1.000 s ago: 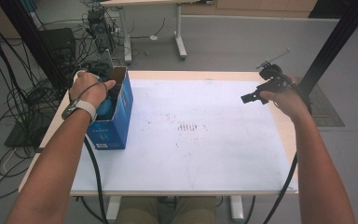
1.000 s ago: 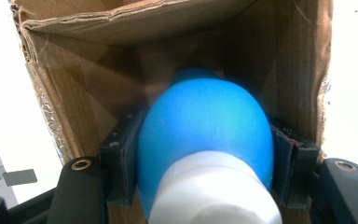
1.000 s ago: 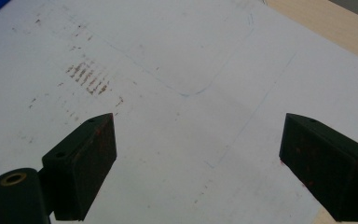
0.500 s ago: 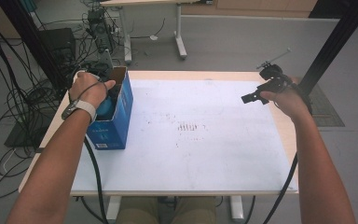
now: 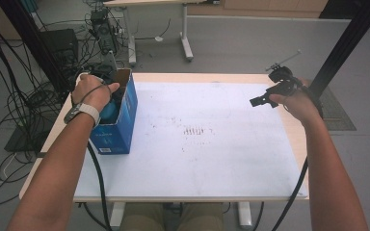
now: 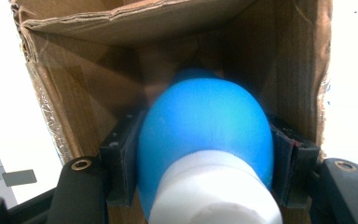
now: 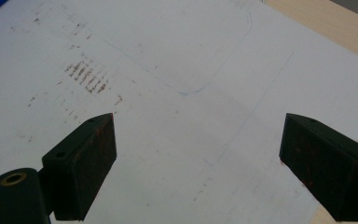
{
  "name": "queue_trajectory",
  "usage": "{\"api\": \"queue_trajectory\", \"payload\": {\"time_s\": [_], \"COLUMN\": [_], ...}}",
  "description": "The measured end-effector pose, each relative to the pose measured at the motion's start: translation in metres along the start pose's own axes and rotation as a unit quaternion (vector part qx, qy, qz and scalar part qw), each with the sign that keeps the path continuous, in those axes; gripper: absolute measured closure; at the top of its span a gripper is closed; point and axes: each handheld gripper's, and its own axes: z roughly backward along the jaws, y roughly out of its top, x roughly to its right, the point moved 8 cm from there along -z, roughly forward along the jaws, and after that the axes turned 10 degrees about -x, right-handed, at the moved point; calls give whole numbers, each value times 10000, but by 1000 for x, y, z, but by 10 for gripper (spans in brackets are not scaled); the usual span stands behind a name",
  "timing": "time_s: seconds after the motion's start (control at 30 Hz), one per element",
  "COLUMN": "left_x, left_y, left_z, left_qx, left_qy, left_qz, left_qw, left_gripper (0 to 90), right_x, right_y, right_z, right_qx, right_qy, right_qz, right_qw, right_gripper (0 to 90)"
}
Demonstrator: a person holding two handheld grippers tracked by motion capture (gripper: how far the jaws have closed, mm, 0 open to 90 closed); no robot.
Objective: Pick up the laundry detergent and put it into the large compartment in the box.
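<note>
Left gripper (image 6: 200, 154) sits down inside the open-topped blue cardboard box (image 5: 125, 115) at the table's left edge, jaws closed onto a smooth blue egg-shaped object with a white plastic neck (image 6: 205, 135). In the left gripper view the two black pads press on its widest part from either side, so the grip looks firm rather than loose. The object's long axis runs along the line of the jaws: rounded blue end pointing ahead toward the brown inner wall of the box, white neck back toward the camera. From the high view the left hand (image 5: 92, 91) covers the box mouth, with a little blue showing just under it. The relation that matters: the object lies inside the box walls, which close it in on every side, so the only free way out, as I judge it, is back along the gripper's own line through the open top; any sideways drift would catch the cardboard rim. Right gripper (image 7: 196, 163) hangs well apart over the far right of the white, lightly smudged table sheet (image 5: 212, 159), jaws spread wide, nothing between them, bare sheet below. Left hand is plainly the one at the work; the right is too far off to assist without crossing the whole sheet.
</note>
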Motion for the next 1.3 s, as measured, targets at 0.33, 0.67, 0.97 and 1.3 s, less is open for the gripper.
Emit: {"api": "queue_trajectory", "payload": {"time_s": [0.33, 0.67, 0.97, 1.3], "left_x": [0, 0, -1, -1], "left_y": [0, 0, 0, 0], "left_z": [0, 0, 0, 0], "left_qx": [-10, -5, -8, 3], "left_qy": [5, 4, -18, -25], "left_qz": [-11, -19, -1, -9], "left_qw": [10000, 10000, 10000, 10000], "left_gripper": [371, 371, 371, 370], "right_x": [0, 1, 1, 1], "right_y": [-1, -1, -1, -2], "right_z": [1, 1, 2, 3], "right_qx": [18, 21, 26, 29], "right_qy": [-2, 2, 1, -6], "right_qz": [-14, -4, -32, -27], "right_qw": [10000, 10000, 10000, 10000], "right_gripper": [109, 109, 109, 108]}}
